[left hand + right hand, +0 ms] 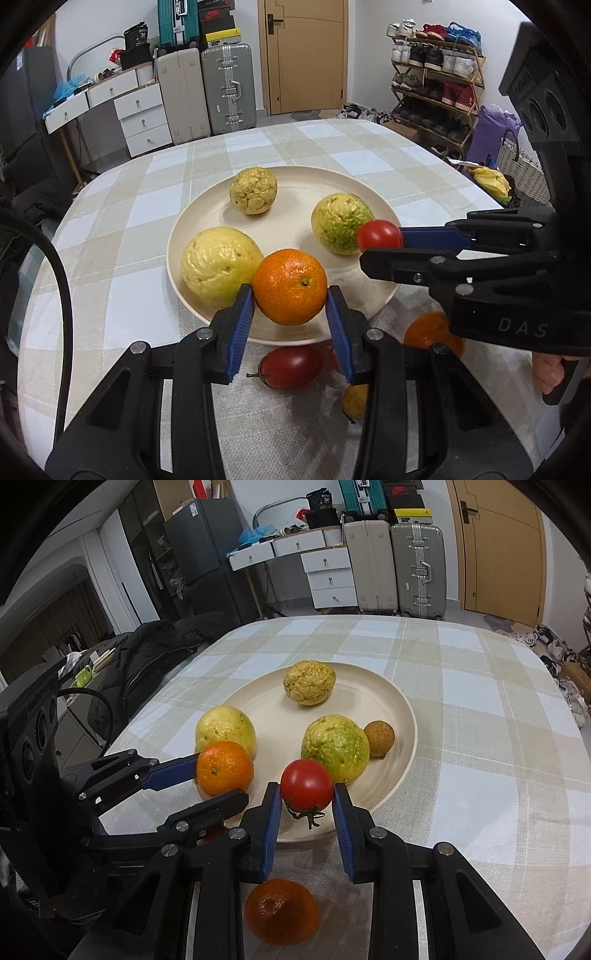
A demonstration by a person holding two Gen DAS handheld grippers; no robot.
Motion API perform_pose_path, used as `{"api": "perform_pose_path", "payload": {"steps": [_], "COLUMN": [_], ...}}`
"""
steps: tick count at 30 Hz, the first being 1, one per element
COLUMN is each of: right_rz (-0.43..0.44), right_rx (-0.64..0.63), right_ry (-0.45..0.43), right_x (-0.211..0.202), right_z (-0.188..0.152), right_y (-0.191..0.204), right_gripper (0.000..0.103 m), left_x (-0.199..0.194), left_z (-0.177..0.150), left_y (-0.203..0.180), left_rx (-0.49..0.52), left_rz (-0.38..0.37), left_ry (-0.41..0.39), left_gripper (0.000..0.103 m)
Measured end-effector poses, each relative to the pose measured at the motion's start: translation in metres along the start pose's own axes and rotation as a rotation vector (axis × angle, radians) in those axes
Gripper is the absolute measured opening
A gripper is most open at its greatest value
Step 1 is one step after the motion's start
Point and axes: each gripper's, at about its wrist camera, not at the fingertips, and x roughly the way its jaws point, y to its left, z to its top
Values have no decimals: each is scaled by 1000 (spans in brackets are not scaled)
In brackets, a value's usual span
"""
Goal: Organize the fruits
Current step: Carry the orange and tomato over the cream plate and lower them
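A cream plate [288, 177] [402, 709] on the checked tablecloth holds three yellow-green wrinkled fruits [253, 190] [341, 223] [219, 266] and a small brown fruit [379, 737]. My left gripper [290, 295] is shut on an orange [290, 286] [224, 768] over the plate's near rim. My right gripper [306, 794] [380, 240] is shut on a red tomato [306, 784] [379, 235] over the plate's right side.
On the cloth in front of the plate lie a second orange [282, 910] [424, 330], a dark red fruit [290, 367] and a small yellow fruit [354, 400]. A dark jacket [159, 657] hangs at the table's left edge. Suitcases, drawers and a shoe rack stand behind.
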Motion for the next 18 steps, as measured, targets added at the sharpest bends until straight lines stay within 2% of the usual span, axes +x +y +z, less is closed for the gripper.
{"api": "perform_pose_path", "payload": {"steps": [18], "right_rz": [-38], "right_rx": [9], "right_ry": [34], "right_x": [18], "right_z": [6], "right_y": [-3], "right_gripper": [29], "left_x": [22], "left_z": [8], "left_y": [21], "left_rx": [-58], "left_rz": [38], "left_ry": [37], "left_gripper": [37]}}
